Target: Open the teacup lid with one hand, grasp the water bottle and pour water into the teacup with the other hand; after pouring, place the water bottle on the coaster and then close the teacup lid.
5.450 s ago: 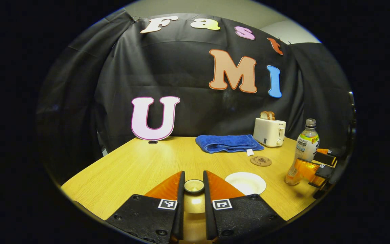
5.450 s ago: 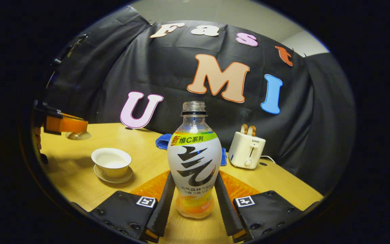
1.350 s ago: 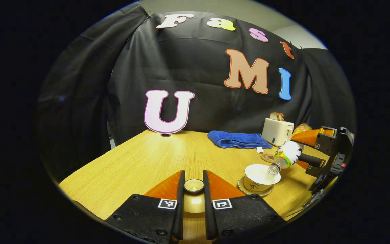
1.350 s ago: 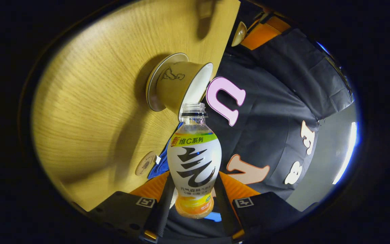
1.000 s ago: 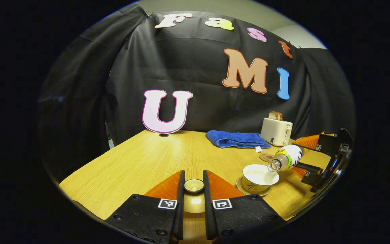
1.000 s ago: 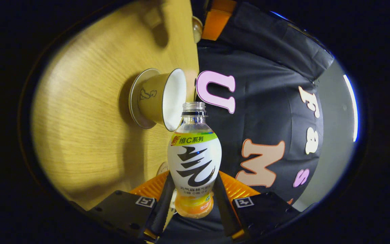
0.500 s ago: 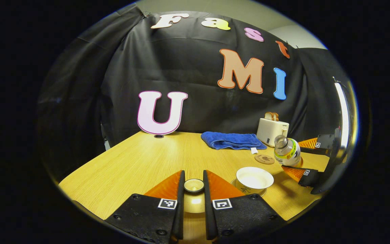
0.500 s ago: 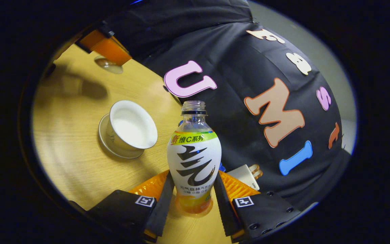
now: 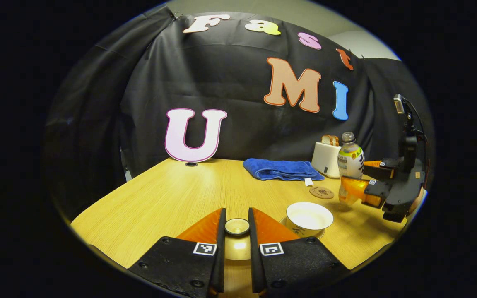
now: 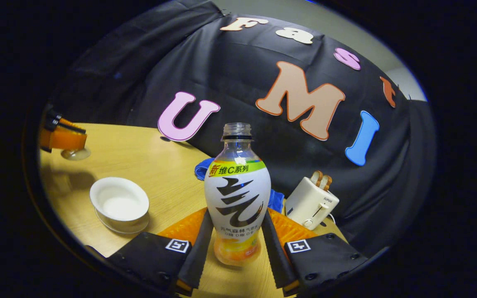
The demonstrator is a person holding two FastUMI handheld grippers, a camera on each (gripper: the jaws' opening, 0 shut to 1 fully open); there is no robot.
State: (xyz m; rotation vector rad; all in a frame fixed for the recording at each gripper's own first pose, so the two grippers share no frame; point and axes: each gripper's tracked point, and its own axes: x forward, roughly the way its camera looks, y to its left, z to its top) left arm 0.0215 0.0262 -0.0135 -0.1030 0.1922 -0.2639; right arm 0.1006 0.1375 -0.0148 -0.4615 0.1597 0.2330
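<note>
Water bottle (image 10: 237, 194) upright, clamped between right gripper (image 10: 235, 244) fingers; left gripper (image 9: 237, 236) fingers pinch lid (image 9: 237, 227).

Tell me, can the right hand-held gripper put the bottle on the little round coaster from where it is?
Probably yes. The right hand-held gripper holds the water bottle upright just beside the coaster. The coaster is bare, and the teacup sits nearer the camera, out of the way.
</note>
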